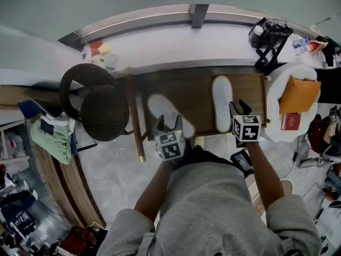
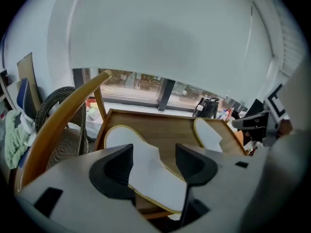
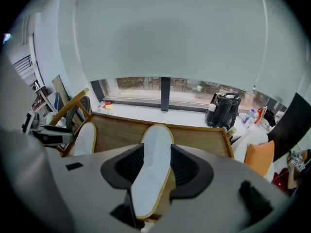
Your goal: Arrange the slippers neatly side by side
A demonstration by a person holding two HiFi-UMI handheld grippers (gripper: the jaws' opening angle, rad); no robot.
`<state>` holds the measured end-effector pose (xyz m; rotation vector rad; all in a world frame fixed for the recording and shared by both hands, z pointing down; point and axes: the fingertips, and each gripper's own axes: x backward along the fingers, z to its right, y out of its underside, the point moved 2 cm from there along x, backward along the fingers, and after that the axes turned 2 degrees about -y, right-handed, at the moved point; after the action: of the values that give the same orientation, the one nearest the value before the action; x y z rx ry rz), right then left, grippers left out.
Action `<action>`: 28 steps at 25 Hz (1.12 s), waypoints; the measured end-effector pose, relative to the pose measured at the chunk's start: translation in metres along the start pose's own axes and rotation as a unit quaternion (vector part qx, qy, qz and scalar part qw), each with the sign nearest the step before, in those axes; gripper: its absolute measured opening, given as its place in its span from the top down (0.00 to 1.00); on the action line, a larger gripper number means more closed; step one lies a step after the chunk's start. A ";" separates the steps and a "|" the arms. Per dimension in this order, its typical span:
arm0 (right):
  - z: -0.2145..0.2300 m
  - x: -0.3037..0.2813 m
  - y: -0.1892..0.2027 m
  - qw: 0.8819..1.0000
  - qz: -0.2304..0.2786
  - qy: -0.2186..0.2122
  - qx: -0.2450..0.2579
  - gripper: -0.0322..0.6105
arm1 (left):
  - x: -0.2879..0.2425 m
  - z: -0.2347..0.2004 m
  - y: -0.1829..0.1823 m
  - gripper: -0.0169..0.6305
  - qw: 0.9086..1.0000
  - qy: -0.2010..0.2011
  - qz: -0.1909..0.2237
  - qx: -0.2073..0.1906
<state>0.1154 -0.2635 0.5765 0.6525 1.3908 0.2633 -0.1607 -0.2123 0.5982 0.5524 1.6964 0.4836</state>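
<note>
White with yellow edging, the left slipper (image 1: 169, 112) lies on the wooden table (image 1: 192, 92) slanting away leftward, its near end between the left gripper's (image 1: 169, 122) parted jaws, while the right slipper (image 1: 222, 101) points straight away, its near end between the right gripper's (image 1: 238, 109) parted jaws.

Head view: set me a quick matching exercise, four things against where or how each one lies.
1. left white flat slipper
2. right white flat slipper
3. black bag
4. dark round woven chair

A. on the white sill
B. straight on the brown wooden table
C. left of the table
D. slanted on the table

Pairs: 1-D, 2-B, 3-A, 4-C.
</note>
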 end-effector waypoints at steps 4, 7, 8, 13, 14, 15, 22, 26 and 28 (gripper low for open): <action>0.004 0.002 0.005 1.000 -0.007 0.014 -0.002 0.69 | -0.023 -0.013 0.008 0.56 0.999 -0.035 -0.026 0.016; 0.006 0.002 0.007 1.000 -0.010 0.020 -0.011 0.69 | -0.038 -0.016 0.010 0.55 0.998 -0.043 -0.037 0.038; 0.005 0.002 0.007 1.000 -0.011 0.021 -0.013 0.69 | -0.041 -0.018 0.009 0.56 0.997 -0.047 -0.038 0.045; 0.006 0.002 0.010 0.999 -0.020 0.023 -0.015 0.69 | -0.044 -0.024 0.003 0.63 0.994 -0.081 -0.041 0.058; 0.006 0.002 0.012 0.999 -0.022 0.023 -0.016 0.69 | -0.044 -0.025 0.003 0.70 0.994 -0.088 -0.042 0.051; 0.006 0.002 0.013 0.999 -0.023 0.023 -0.017 0.69 | -0.043 -0.025 0.004 0.75 0.994 -0.094 -0.042 0.044; 0.002 0.003 0.016 0.999 -0.027 0.024 -0.019 0.69 | -0.041 -0.031 0.005 0.85 0.992 -0.107 -0.043 0.044; 0.003 0.005 0.022 0.999 -0.028 0.025 -0.024 0.69 | -0.038 -0.031 0.003 0.89 0.993 -0.105 -0.036 0.047; 0.004 0.006 0.024 0.999 -0.027 0.025 -0.026 0.69 | -0.035 -0.029 0.003 0.90 0.993 -0.105 -0.035 0.048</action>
<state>0.1254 -0.2422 0.5852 0.5671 1.4426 0.2728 -0.1837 -0.2313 0.6334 0.5903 1.5382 0.2835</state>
